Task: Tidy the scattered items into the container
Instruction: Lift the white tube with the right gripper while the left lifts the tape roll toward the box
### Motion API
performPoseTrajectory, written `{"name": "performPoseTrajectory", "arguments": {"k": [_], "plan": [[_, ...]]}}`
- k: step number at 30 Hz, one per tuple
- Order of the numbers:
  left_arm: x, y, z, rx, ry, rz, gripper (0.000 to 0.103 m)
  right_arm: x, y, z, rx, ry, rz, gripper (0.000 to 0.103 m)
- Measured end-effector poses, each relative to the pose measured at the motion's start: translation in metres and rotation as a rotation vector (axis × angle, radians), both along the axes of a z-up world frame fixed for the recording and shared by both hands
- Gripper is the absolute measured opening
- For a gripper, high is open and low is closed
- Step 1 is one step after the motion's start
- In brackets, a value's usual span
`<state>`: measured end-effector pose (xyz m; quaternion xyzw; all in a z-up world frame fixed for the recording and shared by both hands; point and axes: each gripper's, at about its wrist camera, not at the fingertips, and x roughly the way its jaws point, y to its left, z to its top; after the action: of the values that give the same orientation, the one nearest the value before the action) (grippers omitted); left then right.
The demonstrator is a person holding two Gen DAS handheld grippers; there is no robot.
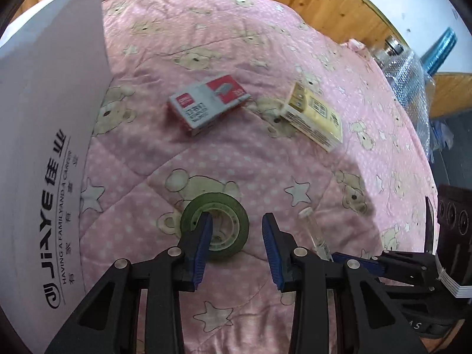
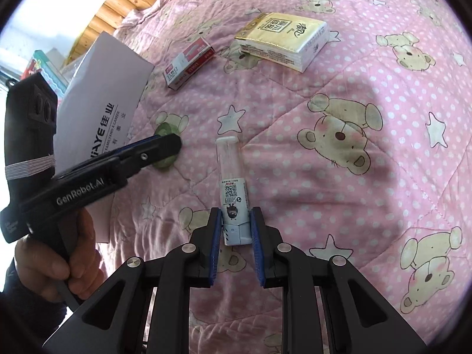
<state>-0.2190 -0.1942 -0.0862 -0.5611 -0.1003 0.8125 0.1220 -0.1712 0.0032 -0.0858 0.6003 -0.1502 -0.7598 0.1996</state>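
The left hand-held gripper (image 1: pixel 237 230) is spread over the green tape roll (image 1: pixel 214 226) on the pink bear quilt (image 1: pixel 265 162); the right hand-held gripper (image 2: pixel 236 224) pinches the glue stick (image 2: pixel 231 194) lying there, near the white box (image 1: pixel 44 147)

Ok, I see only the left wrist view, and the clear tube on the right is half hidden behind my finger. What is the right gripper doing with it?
Observer: The right gripper straddles the tube's labelled lower end, with one finger close on each side.
Operator: Is the tube lifted?
Observer: It looks to be lying flat on the quilt, with its clear end pointing away from the gripper.
Operator: And the yellow pack, what is it?
Observer: Its broad top face shows here. It is a soft tissue pack in a printed wrapper.
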Motion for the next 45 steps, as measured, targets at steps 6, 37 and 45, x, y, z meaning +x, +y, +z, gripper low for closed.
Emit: {"name": "performPoseTrajectory", "arguments": {"k": [6,37,45], "plan": [[0.003,-0.003,0.002,-0.019,0.004,0.03,0.027,-0.003,-0.005,0.003,0.018,0.013,0.008,0.021],[0.027,-0.019,0.029,0.021,0.079,0.074,0.015,0.001,-0.02,0.026,0.029,0.086,0.037,0.019],[0.036,-0.021,0.047,0.033,0.098,0.072,0.015,0.008,-0.03,0.039,0.034,0.11,0.049,0.019]]}}
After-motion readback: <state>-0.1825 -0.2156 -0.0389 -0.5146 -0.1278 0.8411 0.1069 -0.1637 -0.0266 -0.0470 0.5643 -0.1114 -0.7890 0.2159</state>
